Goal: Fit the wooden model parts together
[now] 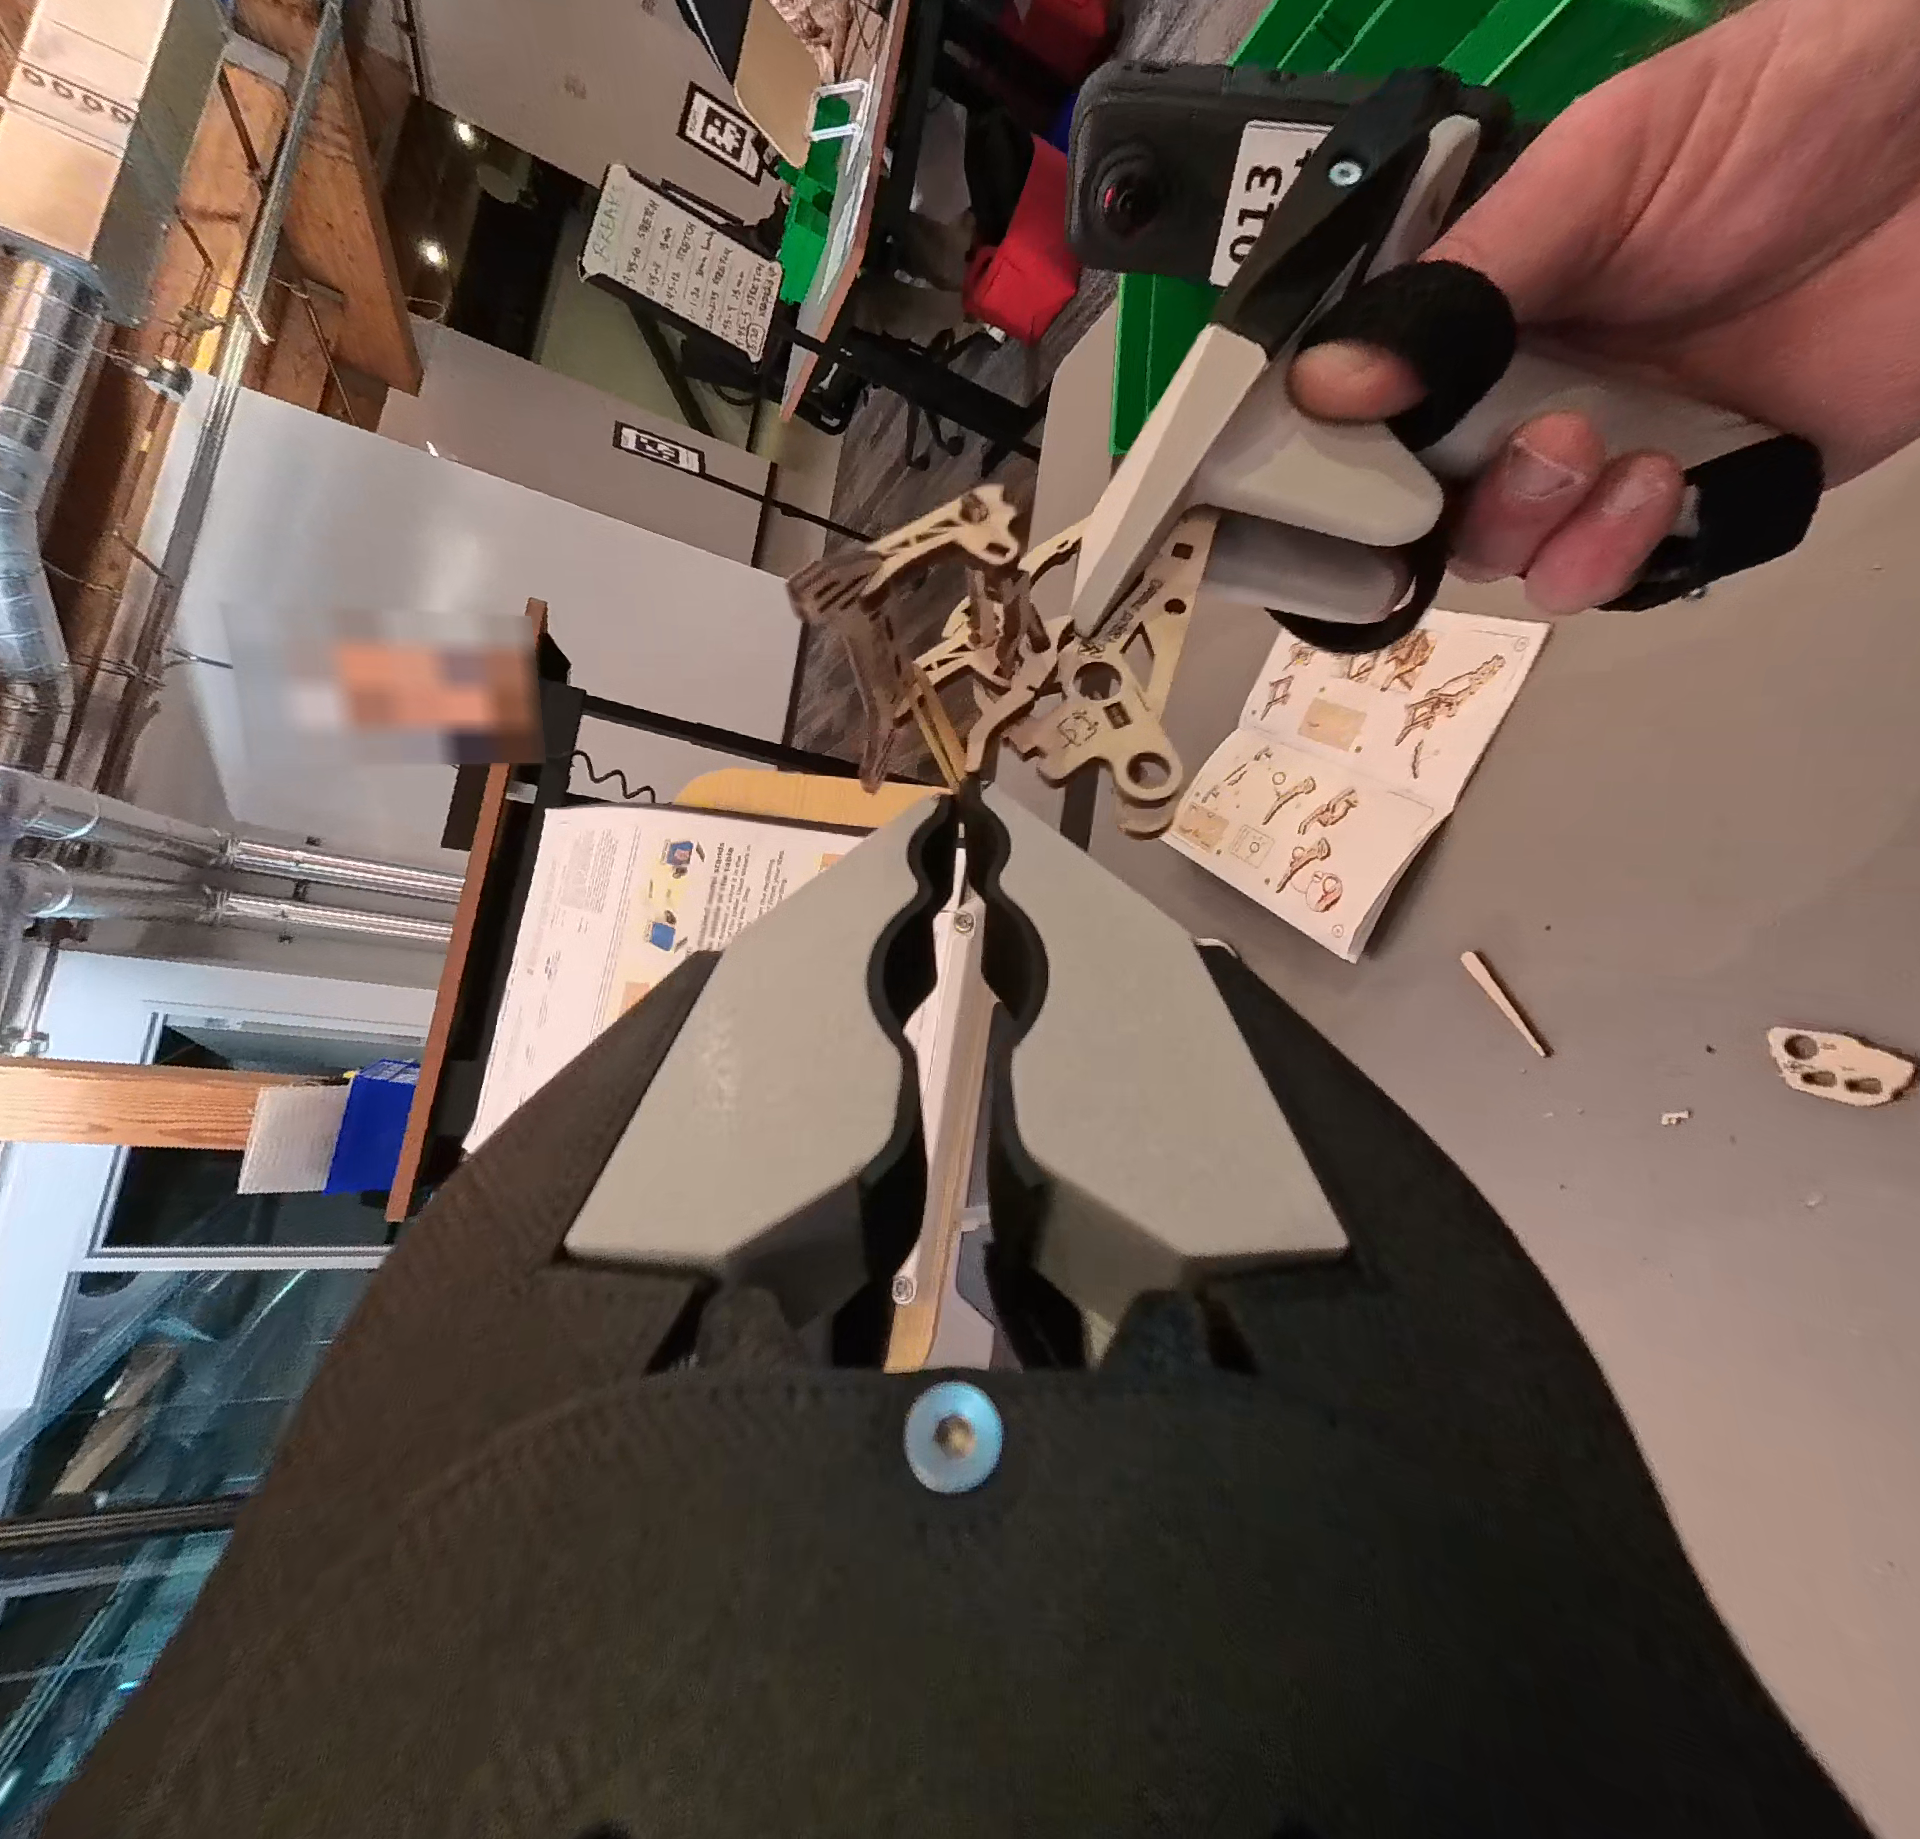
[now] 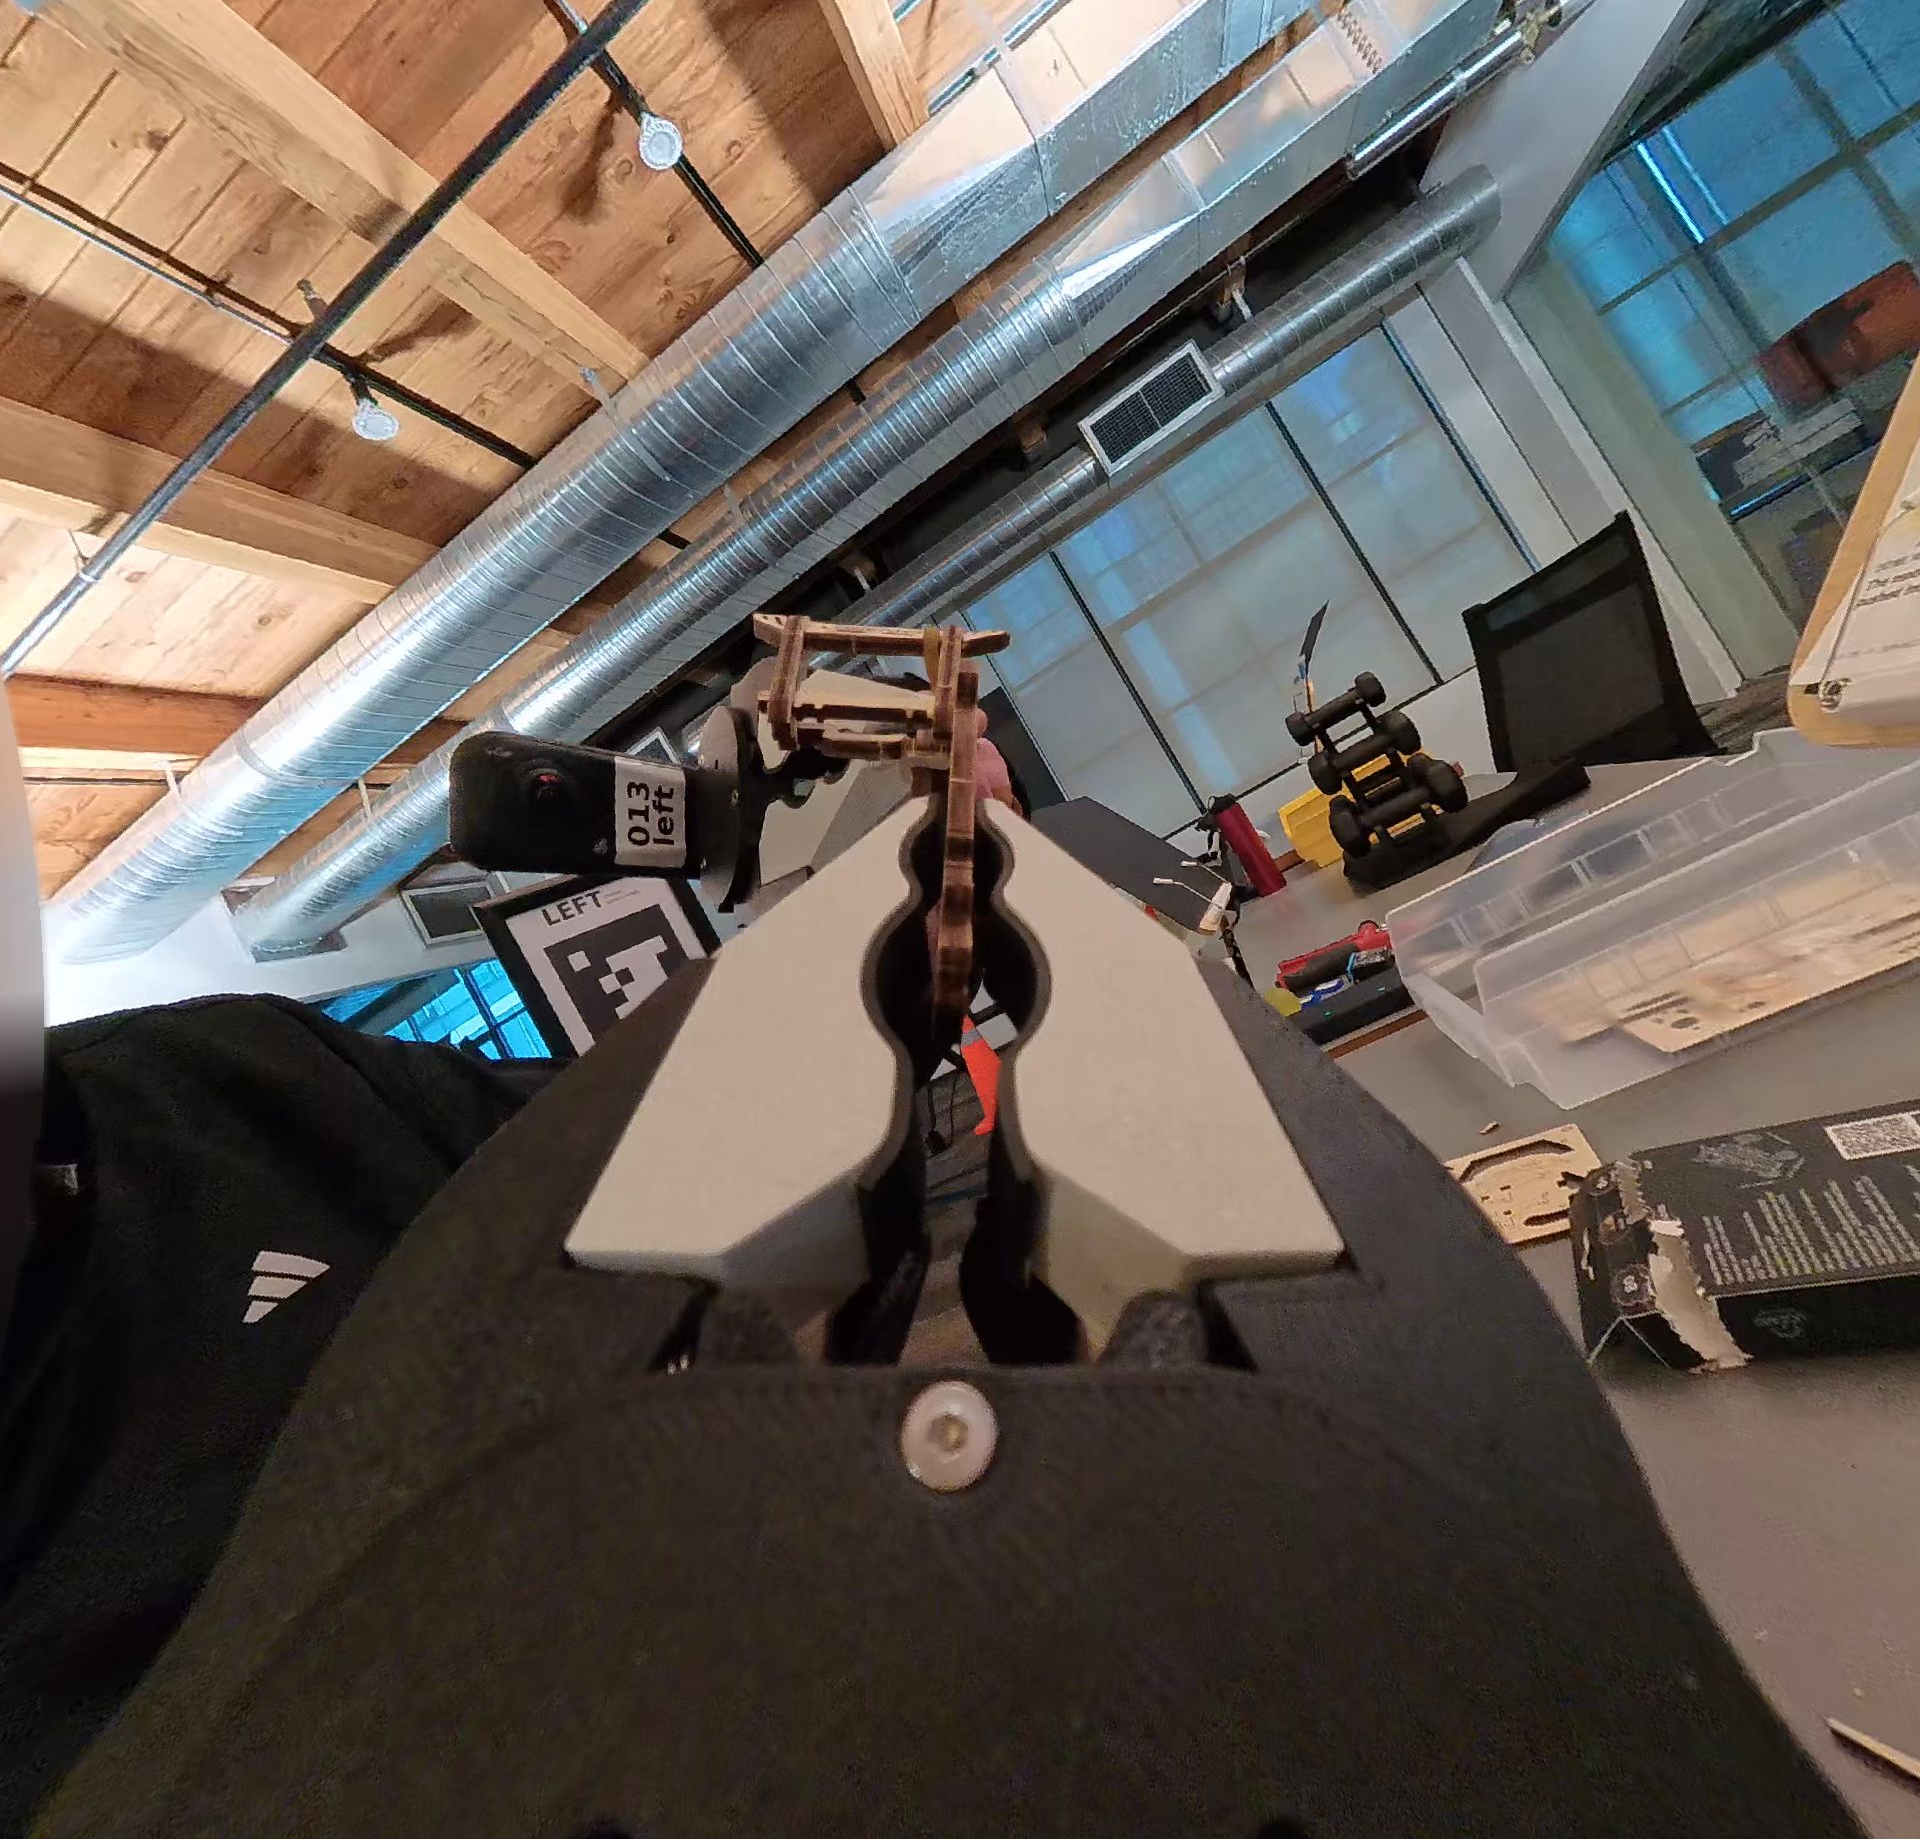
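Currently both grippers are gripping the wooden model [image 1: 997,646] in midair: left gripper [image 1: 958,802] pinching a thin strip, right gripper [image 2: 951,833] clamping its plate edge. Printed instruction booklet [image 1: 1351,781] is lying open on the grey table [image 1: 1662,1270].

Wooden beamed ceiling [image 2: 312,231] with silver ducts [image 2: 727,459], tall windows [image 2: 1299,563], grey table [image 2: 1662,1062]

Grey tabletop [image 1: 1662,958], with an open instruction booklet [image 1: 1351,781], a wooden sliver [image 1: 1504,1003] and a small holed wooden offcut [image 1: 1839,1062] lying apart. Elsewhere on it: clear plastic trays [image 2: 1662,948], a torn black box [image 2: 1745,1239], a cut-out wooden sheet [image 2: 1527,1192].
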The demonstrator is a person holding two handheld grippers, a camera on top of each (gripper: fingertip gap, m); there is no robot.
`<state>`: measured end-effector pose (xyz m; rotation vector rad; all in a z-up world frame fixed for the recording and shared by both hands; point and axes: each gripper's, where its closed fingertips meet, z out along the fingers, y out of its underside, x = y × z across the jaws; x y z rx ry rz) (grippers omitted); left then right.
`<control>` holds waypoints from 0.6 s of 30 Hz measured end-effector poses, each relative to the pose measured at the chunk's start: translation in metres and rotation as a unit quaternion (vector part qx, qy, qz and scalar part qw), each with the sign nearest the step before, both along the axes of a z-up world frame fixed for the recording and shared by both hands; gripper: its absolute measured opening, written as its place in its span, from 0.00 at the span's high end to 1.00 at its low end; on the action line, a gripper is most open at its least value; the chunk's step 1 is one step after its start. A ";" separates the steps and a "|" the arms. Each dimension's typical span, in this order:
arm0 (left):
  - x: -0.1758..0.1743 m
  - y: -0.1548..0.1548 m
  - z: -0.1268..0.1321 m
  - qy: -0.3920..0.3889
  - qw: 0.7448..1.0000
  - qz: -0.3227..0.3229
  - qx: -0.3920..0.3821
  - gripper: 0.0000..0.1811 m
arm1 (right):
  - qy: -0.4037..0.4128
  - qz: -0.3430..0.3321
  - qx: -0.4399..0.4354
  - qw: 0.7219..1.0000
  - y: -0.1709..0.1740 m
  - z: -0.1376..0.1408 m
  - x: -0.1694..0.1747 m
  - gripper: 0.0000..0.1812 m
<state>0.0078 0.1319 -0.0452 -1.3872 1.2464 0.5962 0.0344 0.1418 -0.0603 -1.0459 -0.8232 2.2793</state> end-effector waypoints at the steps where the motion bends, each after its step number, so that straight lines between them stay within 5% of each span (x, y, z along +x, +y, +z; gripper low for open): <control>1: 0.001 0.000 0.000 0.002 1.000 0.001 0.003 1.00 | 0.000 -0.002 -0.001 1.000 0.001 0.000 0.000 1.00; 18: 0.004 0.002 -0.008 0.020 0.999 0.022 0.024 1.00 | -0.002 -0.034 -0.005 0.999 0.012 0.001 0.004 1.00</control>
